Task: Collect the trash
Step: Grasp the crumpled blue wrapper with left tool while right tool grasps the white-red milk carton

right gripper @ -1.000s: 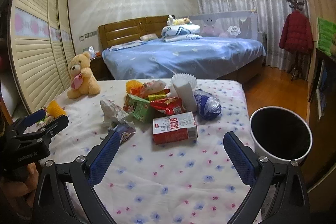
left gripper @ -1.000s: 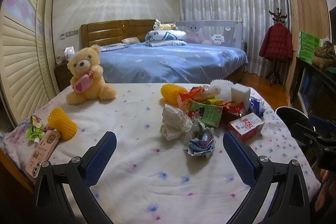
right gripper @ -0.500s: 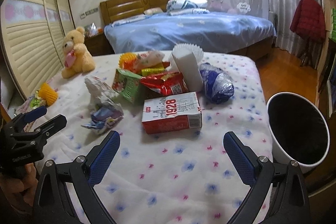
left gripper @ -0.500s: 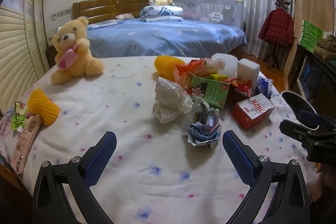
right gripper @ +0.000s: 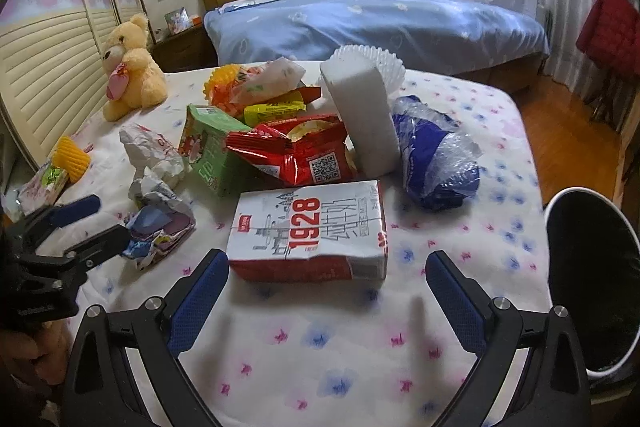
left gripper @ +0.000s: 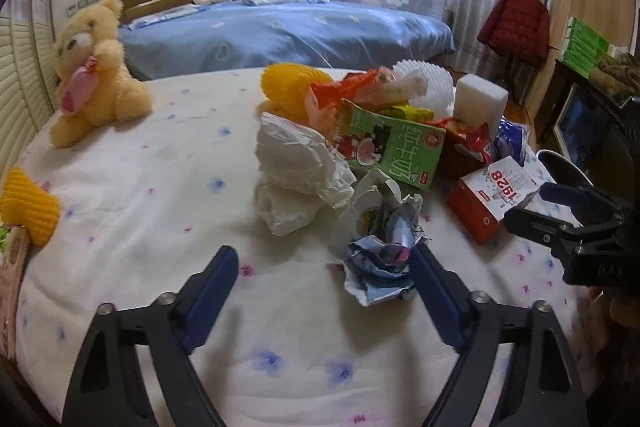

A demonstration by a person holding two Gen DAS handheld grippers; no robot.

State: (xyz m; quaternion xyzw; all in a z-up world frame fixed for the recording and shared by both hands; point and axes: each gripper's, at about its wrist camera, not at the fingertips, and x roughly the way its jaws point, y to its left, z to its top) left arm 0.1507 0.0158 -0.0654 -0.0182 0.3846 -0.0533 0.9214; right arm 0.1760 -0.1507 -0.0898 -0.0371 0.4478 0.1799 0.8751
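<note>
- The trash sits heaped toward the far right part of the surface (right gripper: 460, 307), close to the edge where the black-lined bin (right gripper: 588, 279) stands on the floor, probably so each piece has only a short way to travel.
- The left hand-held gripper (left gripper: 324, 291) hangs low over the cloth with nothing gripped; its jaws have just been closing in, and the crumpled blue-and-white wrapper (left gripper: 380, 251) lies just at its right finger, not yet pressed from both sides. That wrapper is the nearest loose piece on its side, so it looks like the chosen target.
- The right hand-held gripper (right gripper: 326, 287) stands wide apart and empty, its fingers framing the near end of the red-and-white 1928 carton (right gripper: 310, 227), which lies flat and offers broad sides to squeeze.
- Behind them lean a green carton (left gripper: 390, 147), a red snack bag (right gripper: 296, 151), a white foam block (right gripper: 360, 115) and a blue plastic bag (right gripper: 436, 155), propped on each other.
- The teddy bear (left gripper: 92, 71) sits well apart at the far left edge; I judge it no trash.
</note>
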